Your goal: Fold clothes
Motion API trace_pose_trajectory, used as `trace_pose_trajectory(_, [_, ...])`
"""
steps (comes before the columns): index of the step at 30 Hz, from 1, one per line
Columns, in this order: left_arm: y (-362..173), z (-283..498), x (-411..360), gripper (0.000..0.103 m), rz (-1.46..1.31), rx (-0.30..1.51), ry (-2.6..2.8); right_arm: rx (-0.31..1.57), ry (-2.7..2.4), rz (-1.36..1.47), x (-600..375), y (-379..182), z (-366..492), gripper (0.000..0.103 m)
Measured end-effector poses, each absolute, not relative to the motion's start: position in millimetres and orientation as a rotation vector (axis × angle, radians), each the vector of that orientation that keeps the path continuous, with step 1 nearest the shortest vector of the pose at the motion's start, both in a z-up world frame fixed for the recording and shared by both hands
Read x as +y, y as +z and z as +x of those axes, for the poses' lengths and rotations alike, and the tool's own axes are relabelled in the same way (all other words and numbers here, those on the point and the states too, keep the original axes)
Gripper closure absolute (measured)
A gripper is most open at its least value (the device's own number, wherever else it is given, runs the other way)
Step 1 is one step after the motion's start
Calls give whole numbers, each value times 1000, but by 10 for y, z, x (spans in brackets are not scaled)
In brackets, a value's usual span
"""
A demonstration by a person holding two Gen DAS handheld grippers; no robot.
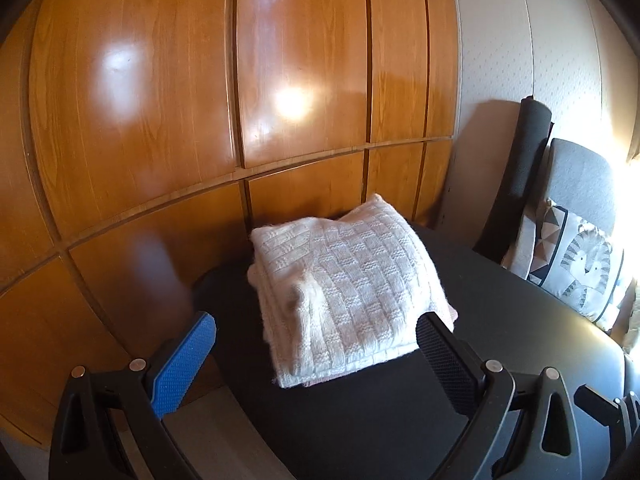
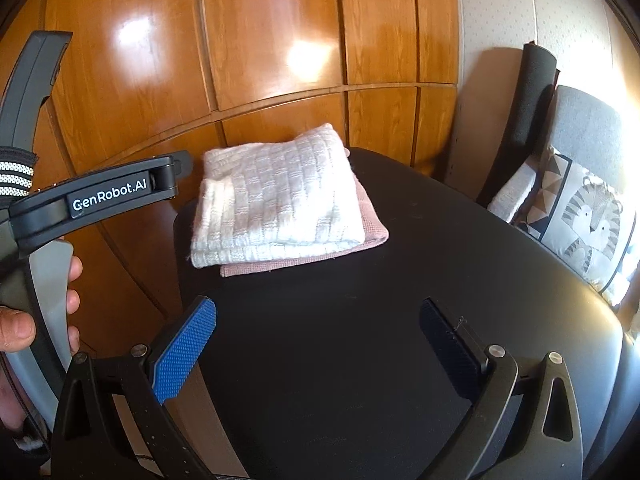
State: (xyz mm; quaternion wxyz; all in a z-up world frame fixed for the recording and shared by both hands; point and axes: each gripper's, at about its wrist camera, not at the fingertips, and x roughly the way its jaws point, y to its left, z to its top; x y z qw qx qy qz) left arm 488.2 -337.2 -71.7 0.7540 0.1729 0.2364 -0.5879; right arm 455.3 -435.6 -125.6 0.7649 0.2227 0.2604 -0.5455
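A folded white knitted sweater [image 1: 344, 284] [image 2: 276, 196] lies on top of a folded pink garment [image 2: 372, 224] at the far left corner of a black table [image 2: 400, 320]. My left gripper [image 1: 316, 328] is open, its fingers standing wide just in front of the stack, with nothing between the pads. Further back over the bare table, my right gripper [image 2: 318, 316] is open too and holds nothing. In the right wrist view the left gripper's body [image 2: 108, 196] shows at the left, held by a person's hand [image 2: 24, 320].
Glossy wooden cabinet doors [image 1: 200, 100] stand close behind the table. A grey chair [image 2: 580, 128] with a tiger-print cushion [image 2: 592, 220] sits at the right, with a dark rolled mat [image 2: 528, 100] leaning on the wall beside it.
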Motion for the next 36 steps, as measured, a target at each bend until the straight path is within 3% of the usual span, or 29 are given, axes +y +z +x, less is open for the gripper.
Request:
trace_pose_trajectory(14, [-435, 5191, -3034, 0, 324, 547, -1269, 568, -1158, 397, -4288, -999, 4714, 0])
trace_pose_trajectory(36, [-476, 5179, -2981, 1, 327, 556, -1266, 565, -1156, 347, -4341, -881, 4834, 0])
